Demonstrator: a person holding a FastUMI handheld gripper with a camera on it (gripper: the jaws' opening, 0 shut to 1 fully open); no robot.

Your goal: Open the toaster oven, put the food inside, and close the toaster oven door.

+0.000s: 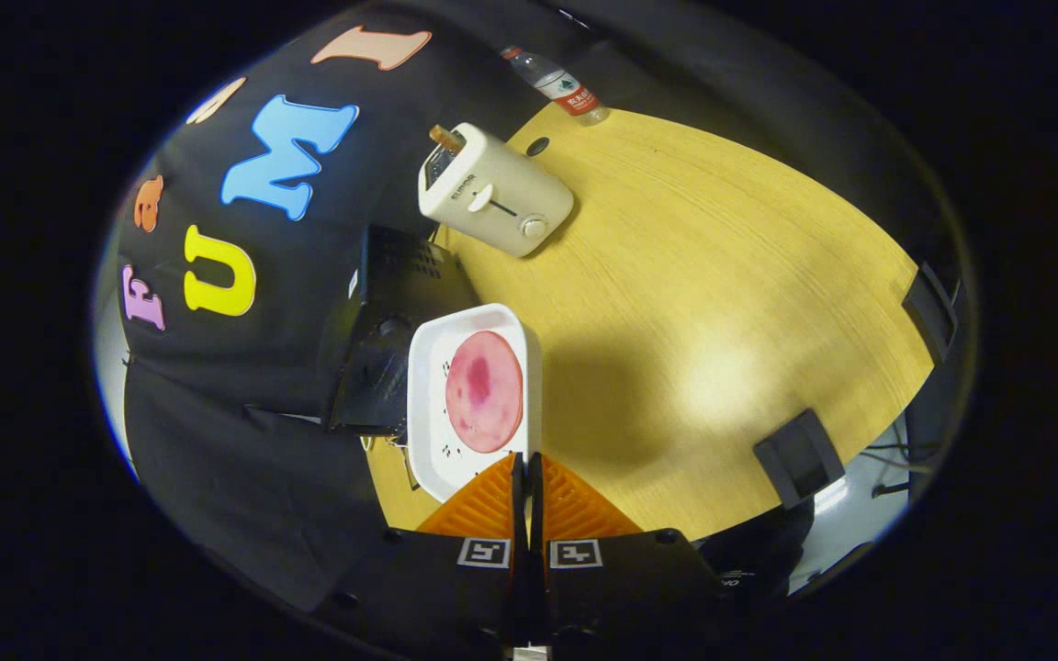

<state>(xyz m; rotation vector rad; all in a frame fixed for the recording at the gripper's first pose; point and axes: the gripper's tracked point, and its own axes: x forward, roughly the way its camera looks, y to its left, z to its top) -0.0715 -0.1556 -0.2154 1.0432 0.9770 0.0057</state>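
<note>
Tongs point(529, 464) clamped on white tray's point(428, 404) rim, pink food slice point(484, 392) just ahead.

1. The white pop-up toaster point(492, 188) carries a small dark brand word on its side, too small to read for sure.
2. The water bottle point(558, 84) has a red label with white characters, not legible.
3. Two square black-and-white coded markers point(529, 553) sit just behind the fingers; they bear patterns, not words.
</note>
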